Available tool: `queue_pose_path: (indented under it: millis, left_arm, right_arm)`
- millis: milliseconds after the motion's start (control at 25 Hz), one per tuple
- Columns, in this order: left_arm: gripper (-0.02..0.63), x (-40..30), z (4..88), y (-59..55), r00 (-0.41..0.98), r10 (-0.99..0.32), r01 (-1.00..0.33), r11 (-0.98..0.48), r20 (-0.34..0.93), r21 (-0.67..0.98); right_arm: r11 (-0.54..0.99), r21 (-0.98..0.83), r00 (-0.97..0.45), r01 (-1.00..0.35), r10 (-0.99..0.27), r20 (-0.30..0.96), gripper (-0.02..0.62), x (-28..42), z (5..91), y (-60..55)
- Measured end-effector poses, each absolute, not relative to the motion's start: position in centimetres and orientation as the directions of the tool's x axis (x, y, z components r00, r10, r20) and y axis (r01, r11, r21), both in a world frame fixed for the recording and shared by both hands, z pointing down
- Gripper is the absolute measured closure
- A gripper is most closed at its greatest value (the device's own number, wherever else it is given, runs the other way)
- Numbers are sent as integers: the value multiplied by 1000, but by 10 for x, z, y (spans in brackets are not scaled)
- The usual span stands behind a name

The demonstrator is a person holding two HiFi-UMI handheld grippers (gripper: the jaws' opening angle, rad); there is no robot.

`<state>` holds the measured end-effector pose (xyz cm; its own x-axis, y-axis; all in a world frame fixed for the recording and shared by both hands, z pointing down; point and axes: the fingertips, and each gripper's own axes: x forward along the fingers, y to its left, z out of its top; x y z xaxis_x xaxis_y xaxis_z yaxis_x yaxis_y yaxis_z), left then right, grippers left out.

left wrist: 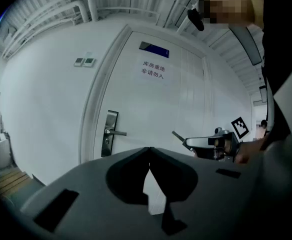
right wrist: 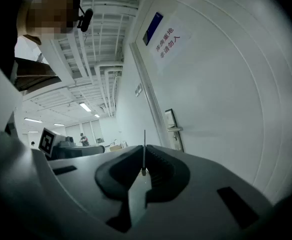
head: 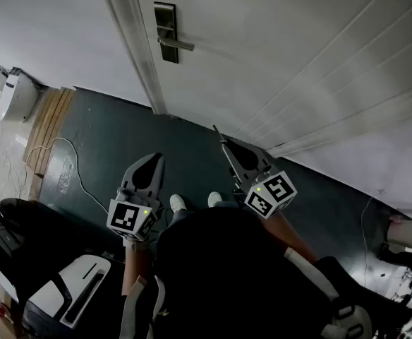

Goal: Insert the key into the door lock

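Observation:
The white door carries a metal lock plate with a lever handle, also seen in the left gripper view and the right gripper view. My right gripper is shut on a thin key. Its blade points toward the door, well short of the lock. My left gripper hangs lower left with its jaws closed together and nothing between them. From the left gripper view, the right gripper and the key show to the right of the lock.
The door frame runs down to a dark floor. A cable trails on the floor at left, beside wooden boards. A dark chair stands at lower left. The person's shoes are below the grippers.

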<state>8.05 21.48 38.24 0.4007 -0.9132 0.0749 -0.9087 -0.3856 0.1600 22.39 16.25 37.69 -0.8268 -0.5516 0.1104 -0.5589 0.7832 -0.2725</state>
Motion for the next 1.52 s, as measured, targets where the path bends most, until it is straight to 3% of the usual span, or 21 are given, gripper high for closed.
queue_pose_path:
  millis: [1000,1520]
  left_arm:
    - [597,-16,412,216,456,-885,-881,-433,95,192]
    - [597,-12,415,138,440,-889,-891,-413,130,191]
  right_arm:
    - [706,-326,-773,-629,-613,162,561,134,401,170]
    - [684,-408,-782,-604,-607,140,562,137,408,75]
